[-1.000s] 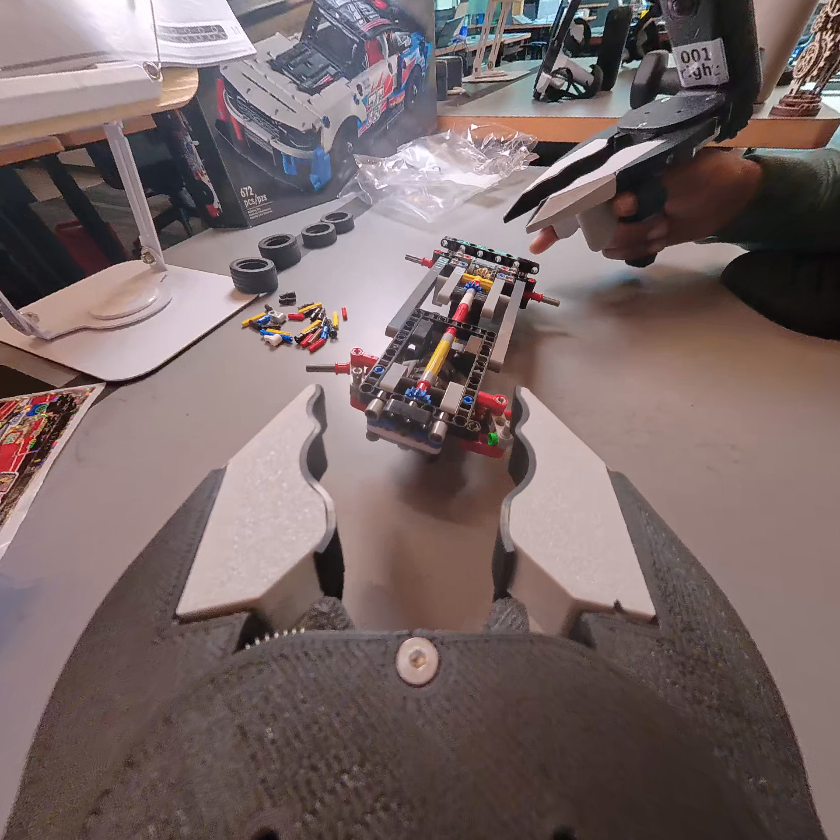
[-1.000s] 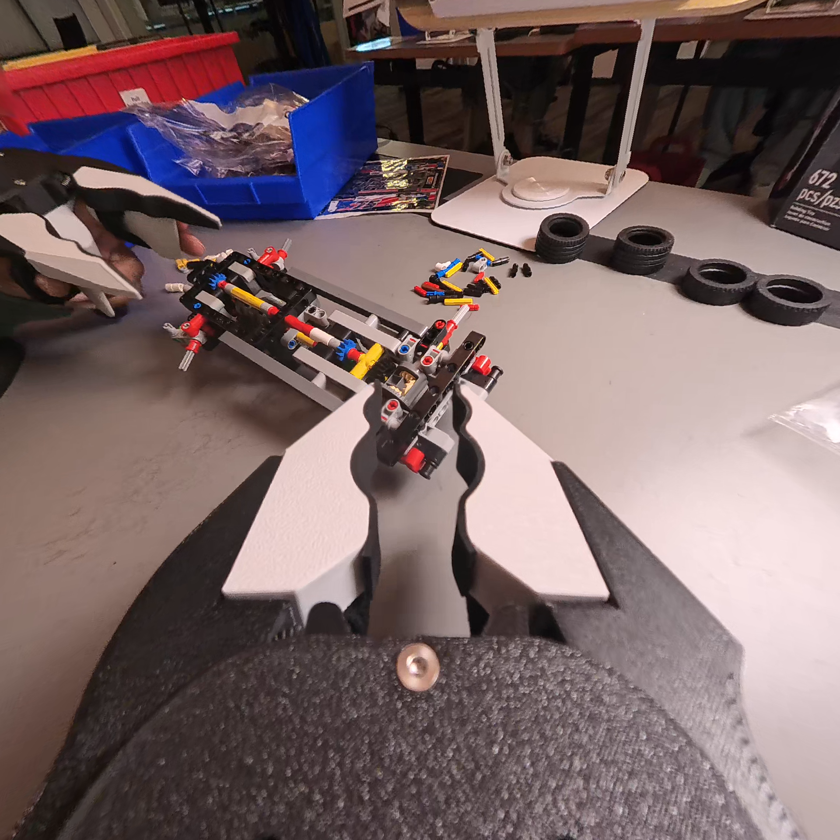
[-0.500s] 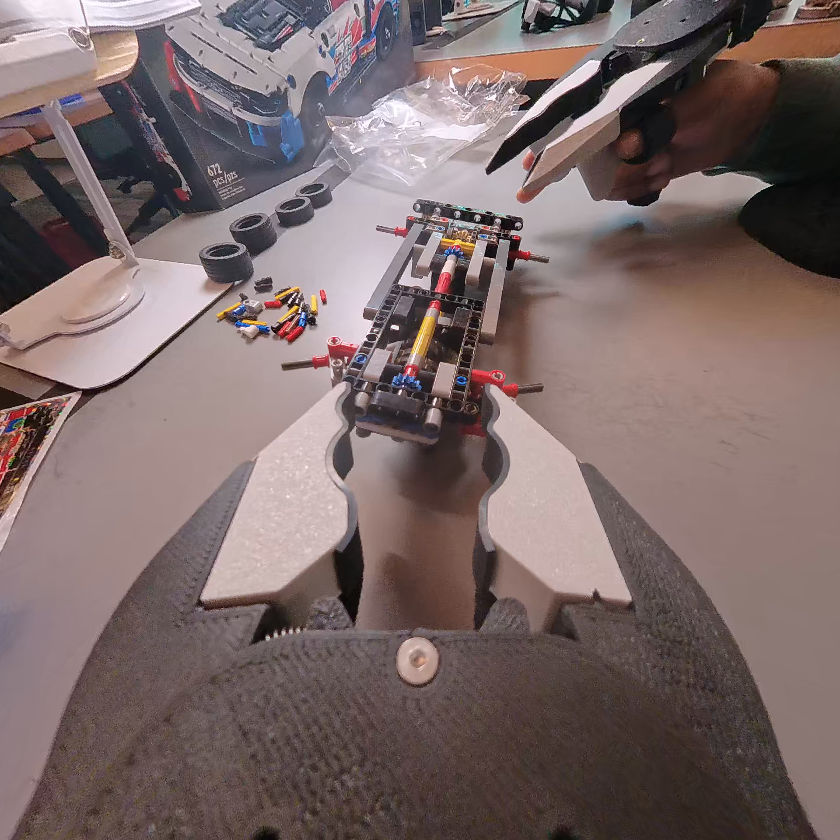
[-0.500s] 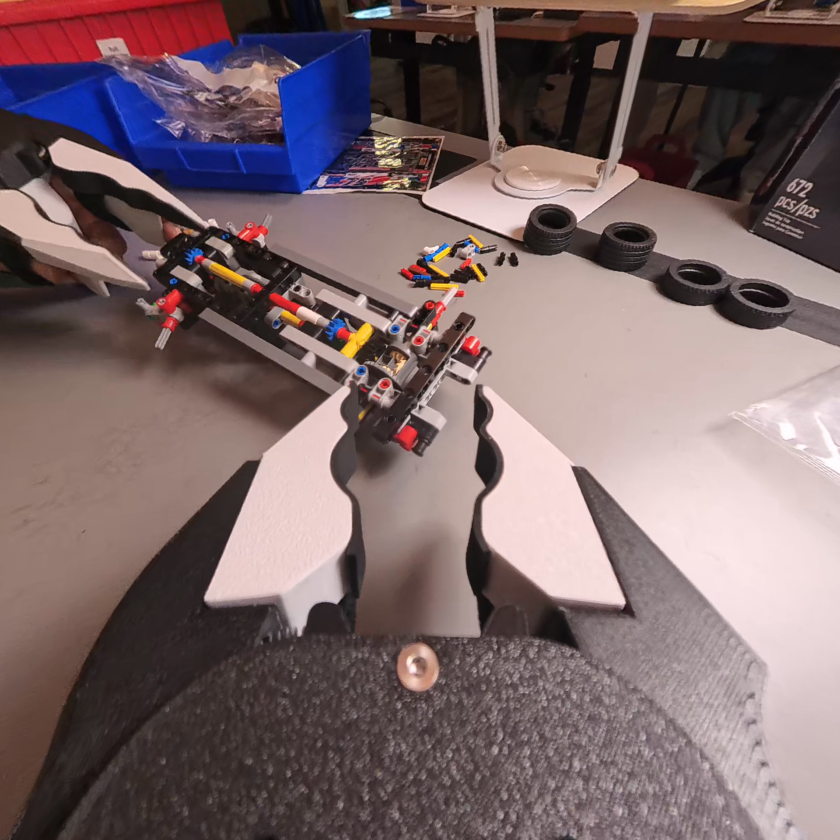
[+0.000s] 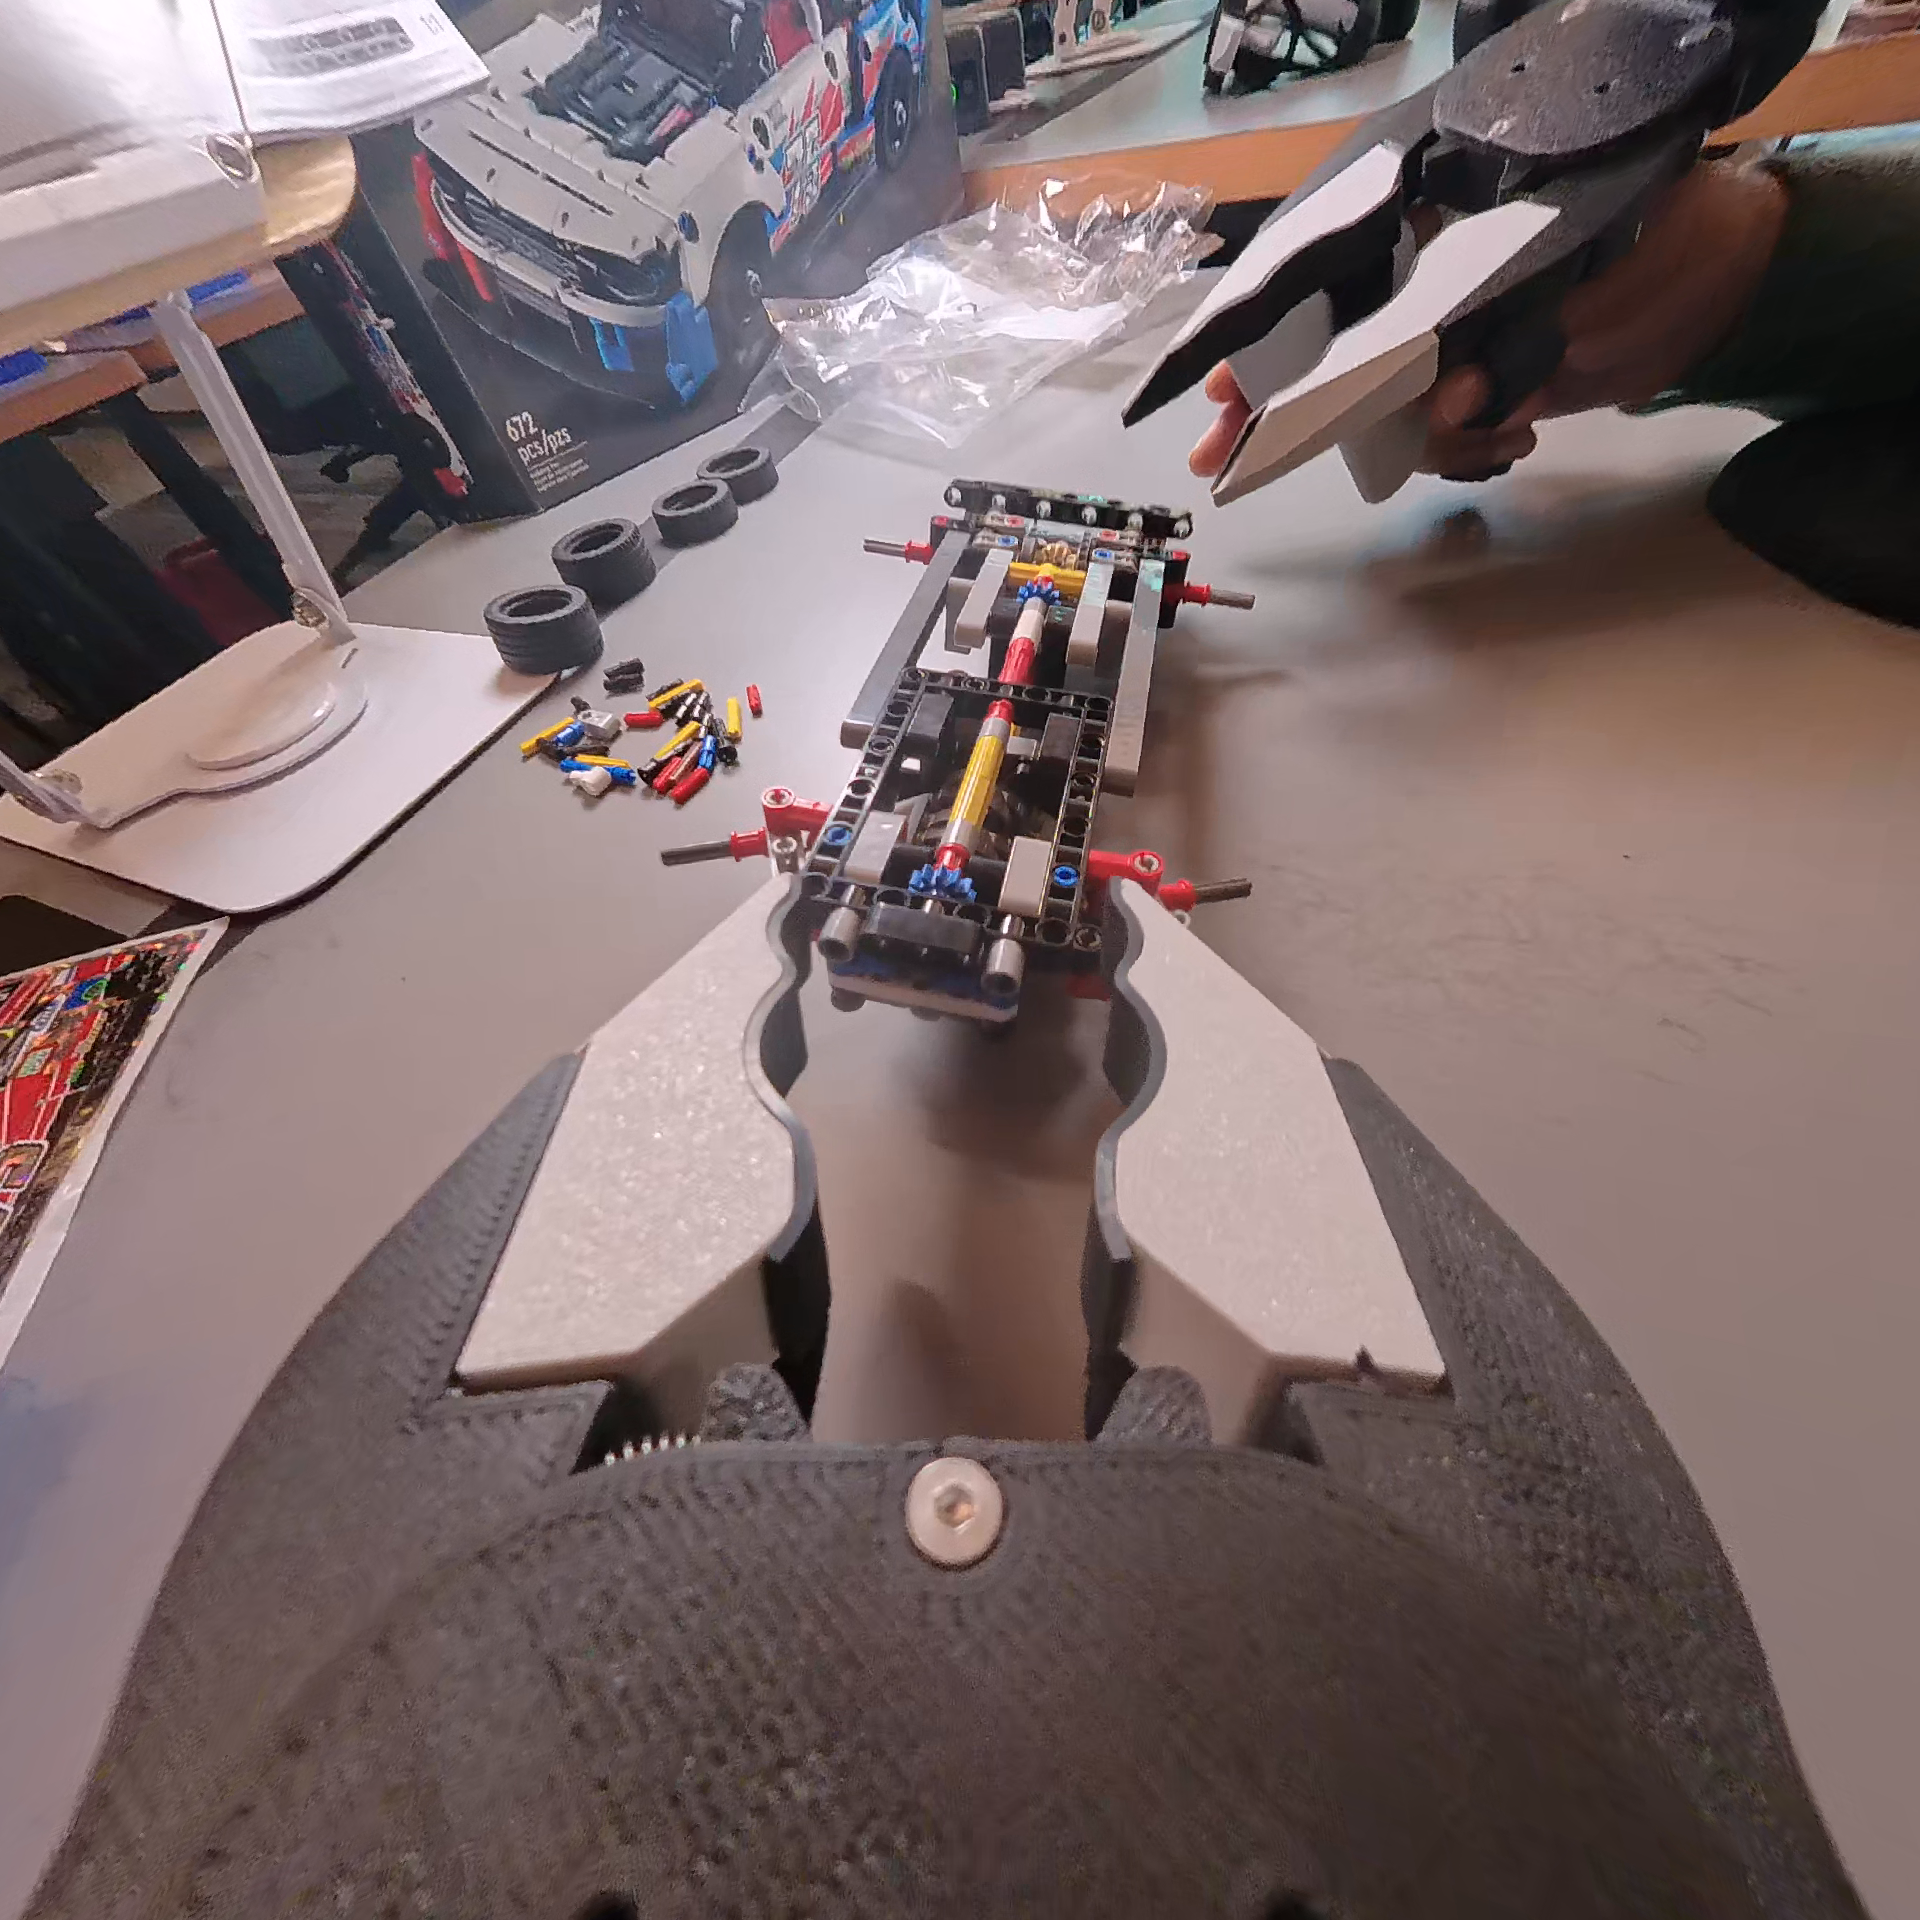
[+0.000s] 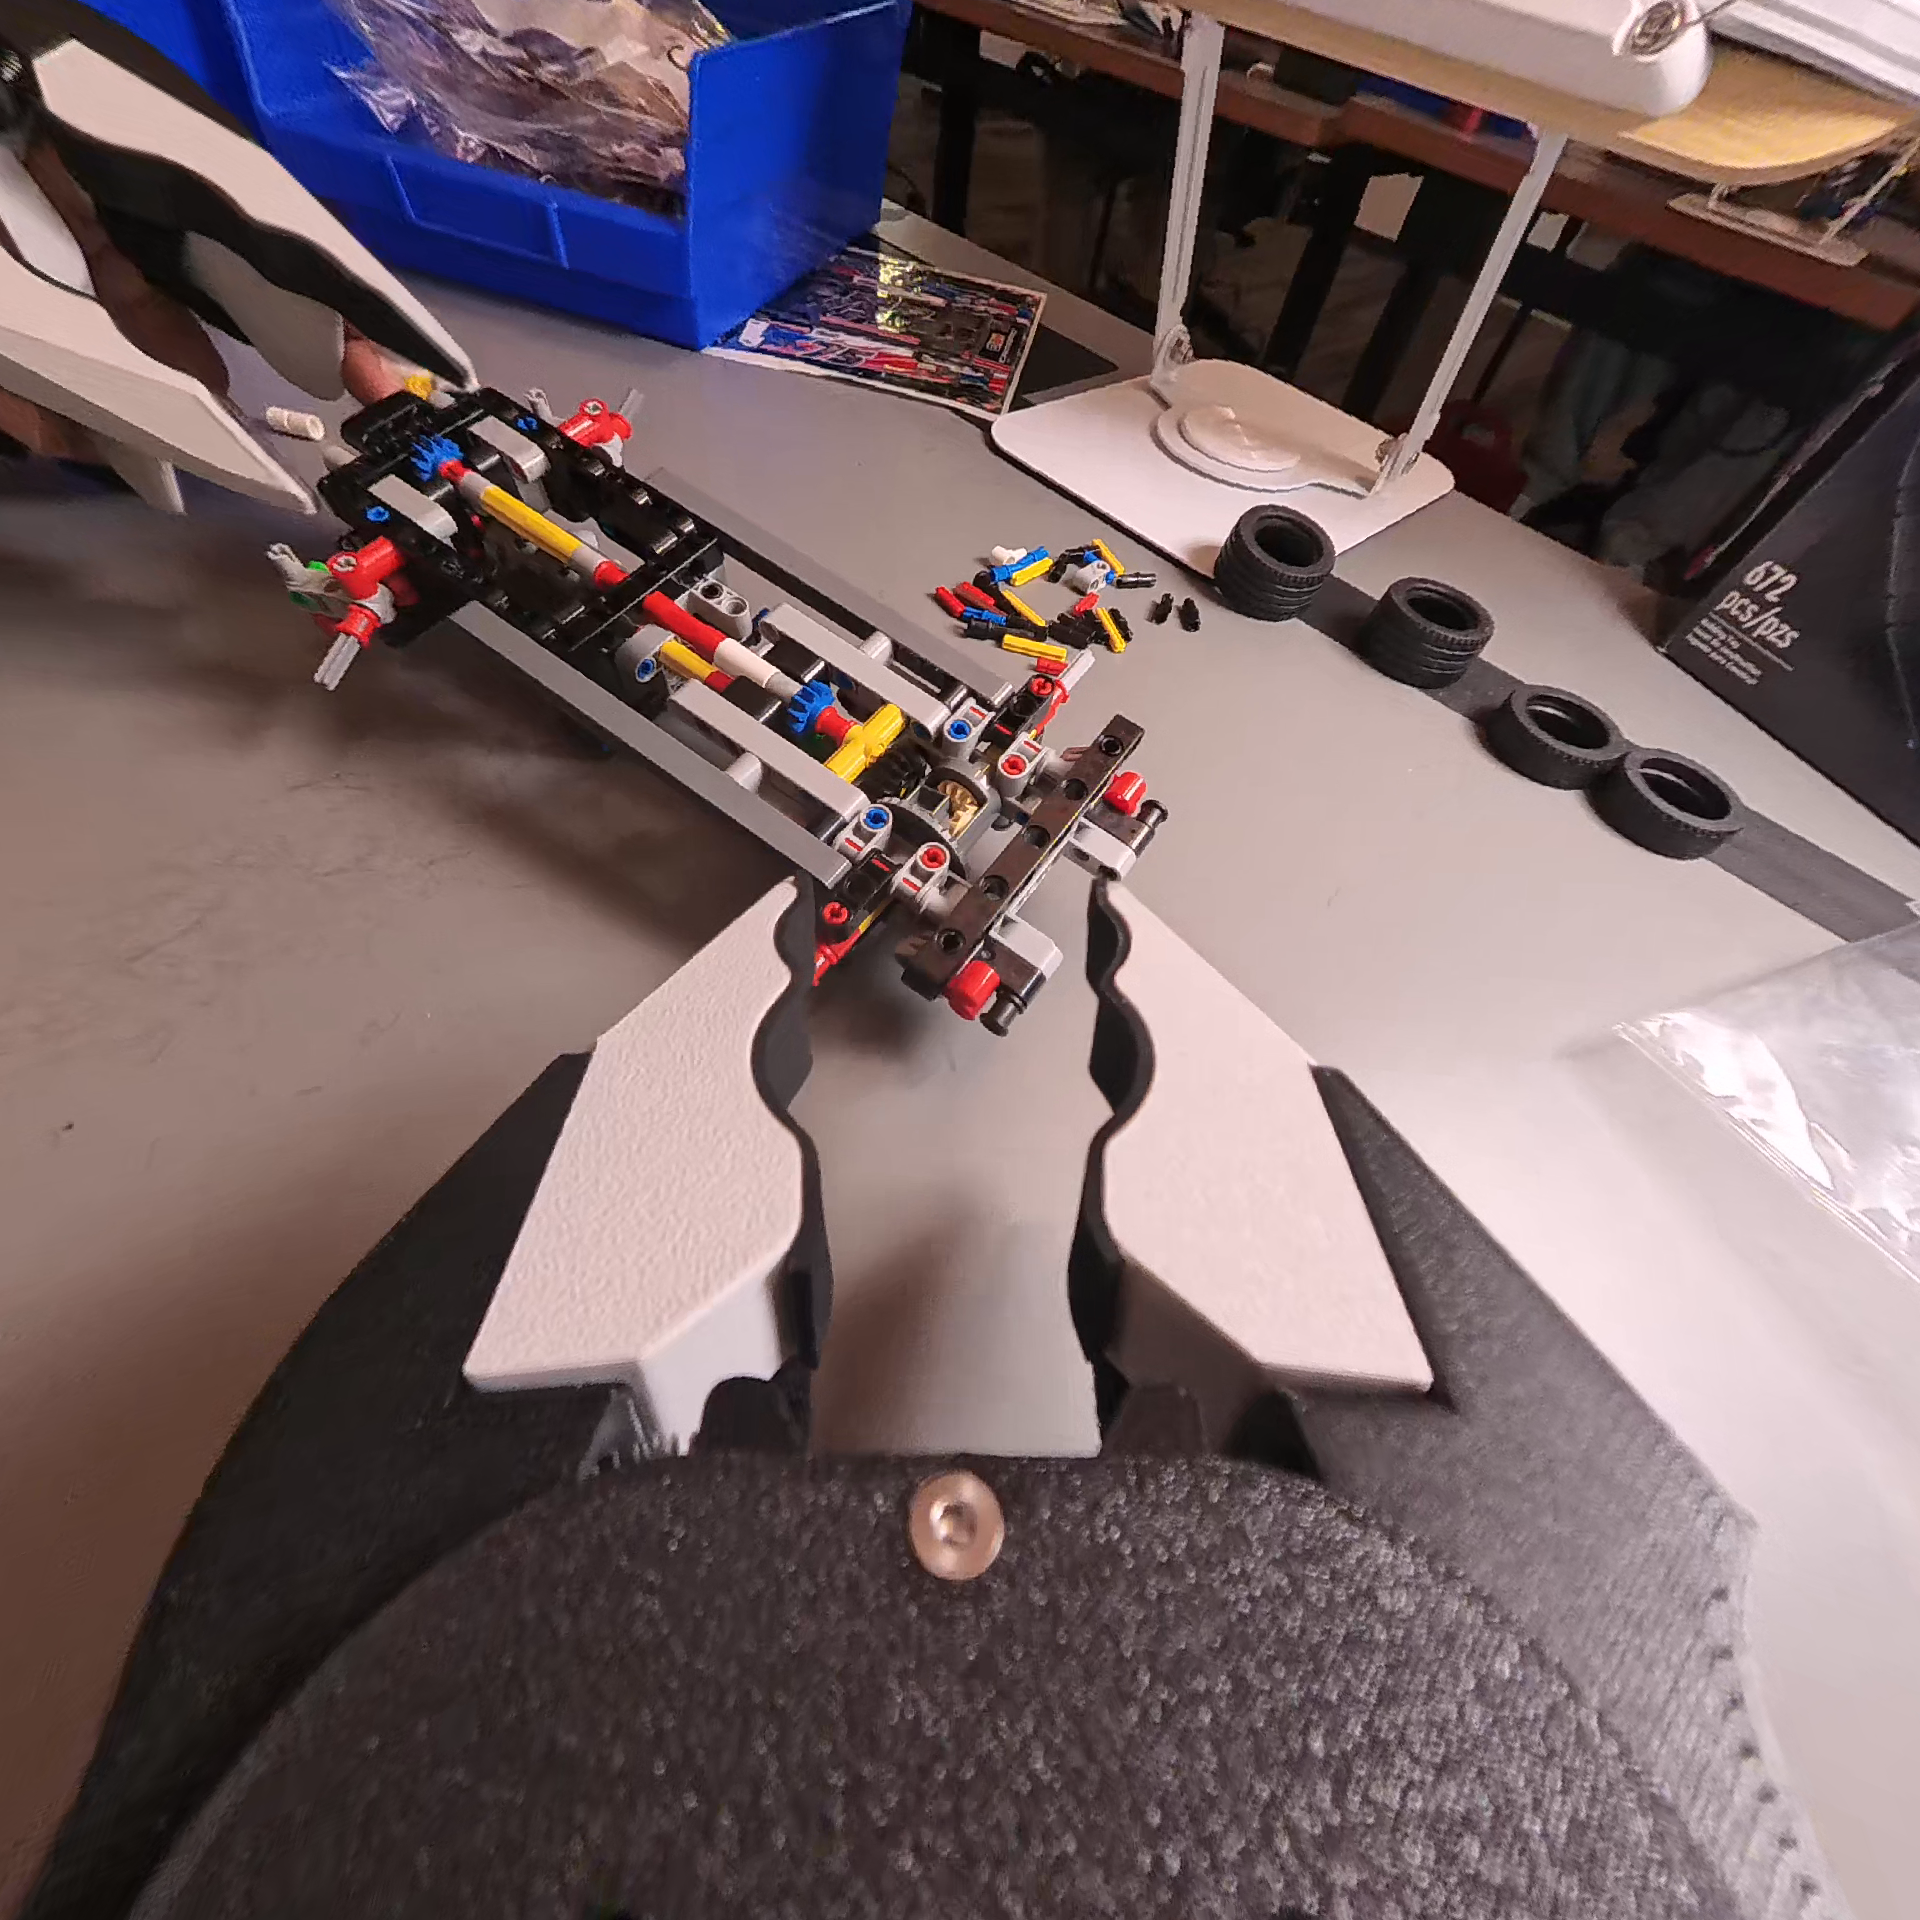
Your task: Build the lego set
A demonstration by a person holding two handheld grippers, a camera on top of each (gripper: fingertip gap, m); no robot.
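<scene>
Left gripper (image 5: 951, 925), seen in its own wrist view, is spread wide with a fingertip on either side of the near end of the lego chassis (image 5: 997, 748), which lies flat on the grey counter (image 5: 1455, 1039). Neither fingertip clearly presses the frame, so nothing is grasped. If it closes from here, the tips may land on the red axle stubs (image 5: 1164, 873) that stick out sideways instead of the black frame, and could bend or pop them loose. Four tyres (image 5: 545, 629) and a heap of small pins (image 5: 644, 743) sit to the left, apart from the chassis.

In the right wrist view, the right gripper (image 6: 940, 925) is likewise released, its fingertips flanking the opposite end, where a black cross beam (image 6: 1023, 862) lies at a slant between them. Because the beam is skewed to the jaws, a squeeze would likely catch one corner first and swing the whole chassis on the smooth counter, or dislodge the red end pins (image 6: 971, 982). Clamping both ends unevenly could flex the long frame and separate its joints.
</scene>
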